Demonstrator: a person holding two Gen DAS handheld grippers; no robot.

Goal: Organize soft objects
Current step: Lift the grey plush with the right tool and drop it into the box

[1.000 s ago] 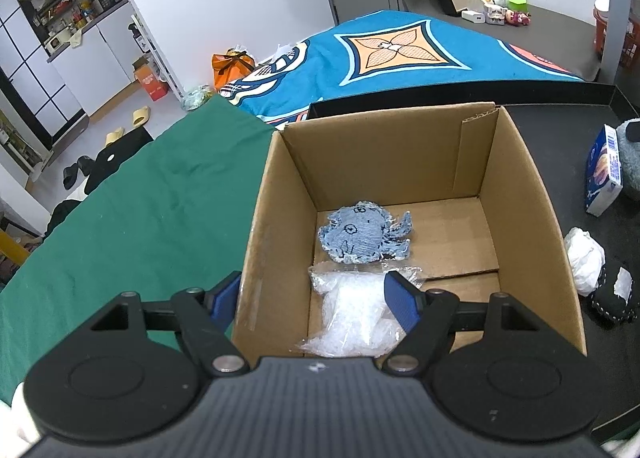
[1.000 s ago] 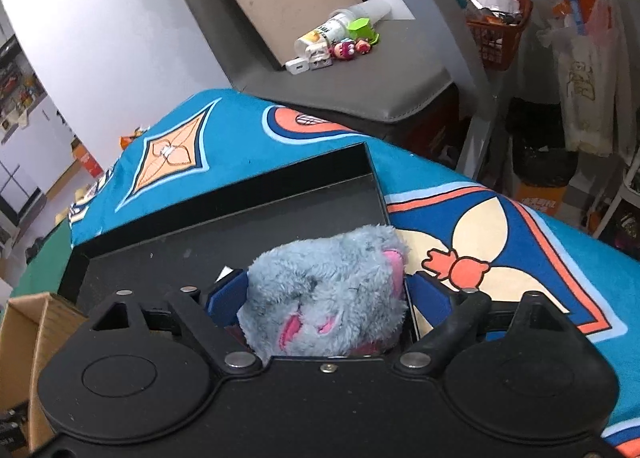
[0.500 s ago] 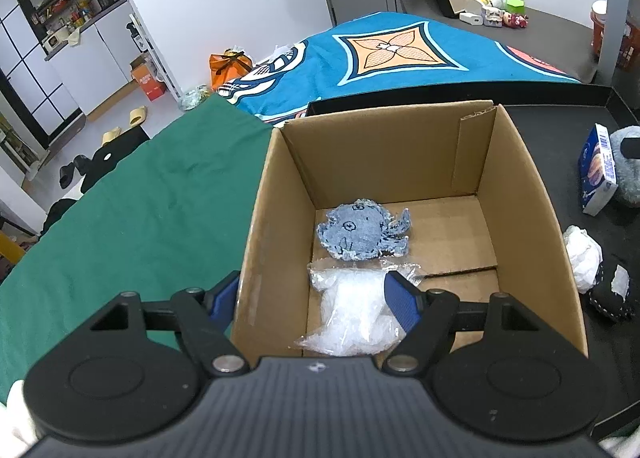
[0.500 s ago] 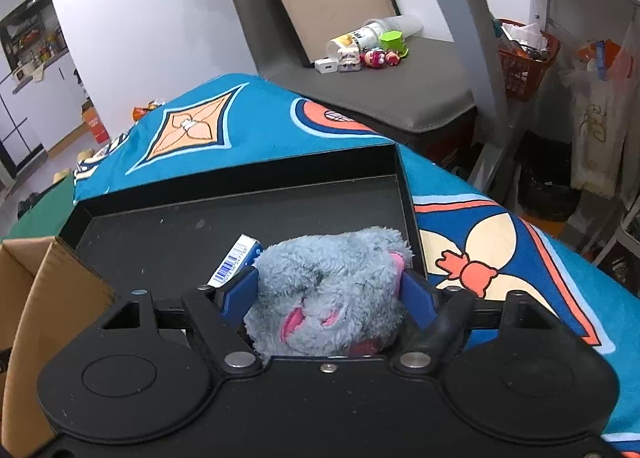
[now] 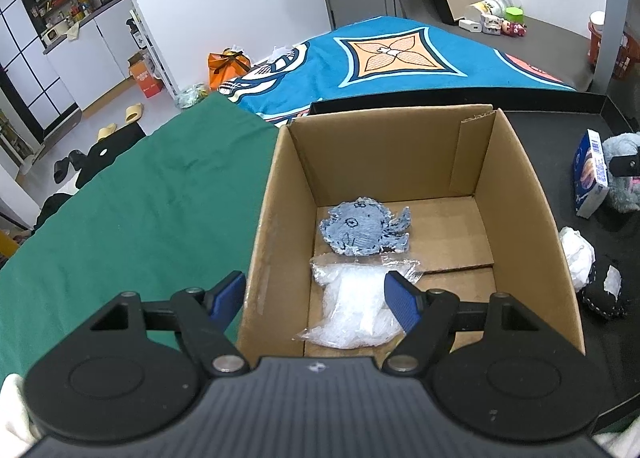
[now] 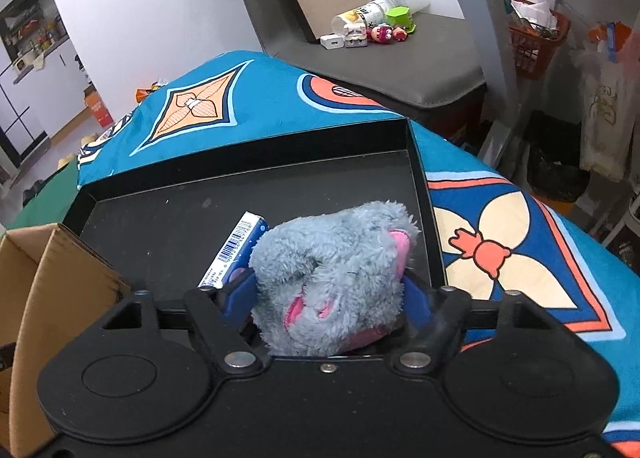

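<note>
Grey plush toy [image 6: 336,270] clamped in right gripper [image 6: 332,294]; barcoded box [image 6: 234,252] beside.

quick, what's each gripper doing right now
Left gripper: open, holding nothing, above the cardboard box.
Right gripper: shut on the grey plush toy.

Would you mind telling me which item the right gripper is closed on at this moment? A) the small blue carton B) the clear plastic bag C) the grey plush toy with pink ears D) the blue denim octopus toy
C: in the right wrist view the right gripper has its blue fingers pressed against both sides of the grey plush toy, above the black tray.
</note>
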